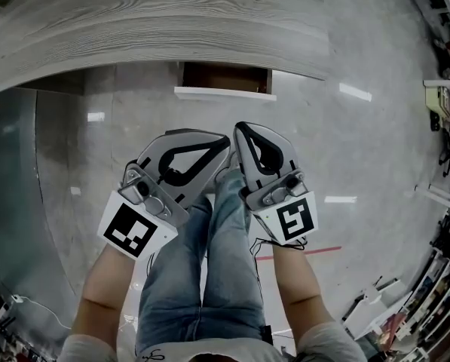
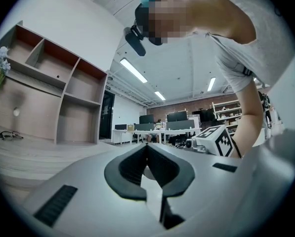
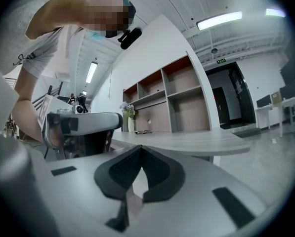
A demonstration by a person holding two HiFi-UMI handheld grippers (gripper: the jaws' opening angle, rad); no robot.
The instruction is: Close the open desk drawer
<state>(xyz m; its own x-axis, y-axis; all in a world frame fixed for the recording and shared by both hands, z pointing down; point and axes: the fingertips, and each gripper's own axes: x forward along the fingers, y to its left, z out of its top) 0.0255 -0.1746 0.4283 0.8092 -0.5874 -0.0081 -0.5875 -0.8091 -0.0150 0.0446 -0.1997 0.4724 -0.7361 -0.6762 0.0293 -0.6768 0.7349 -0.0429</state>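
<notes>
your left gripper [image 1: 223,140] and right gripper [image 1: 240,128] both have jaws pinched together on nothing, side by side above your legs [image 1: 209,277]. the drawer [image 1: 225,81] sits open under the desk [image 1: 172,21] edge, just ahead, neither gripper touching it.

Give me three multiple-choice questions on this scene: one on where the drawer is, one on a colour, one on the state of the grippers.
1. Where is the open drawer?
A. Under the desk edge, ahead of the person.
B. On the floor at the person's right.
C. Behind the person.

2. What colour is the drawer front?
A. Black.
B. White.
C. Red.

3. How are the left gripper and right gripper?
A. Both wide open.
B. Left shut on the drawer front.
C. Both shut, empty.

Answers: 1 A, the head view shows it beyond the jaw tips; 2 B, a white strip edges the brown cavity; 3 C, each gripper view shows pads meeting on nothing.
</notes>
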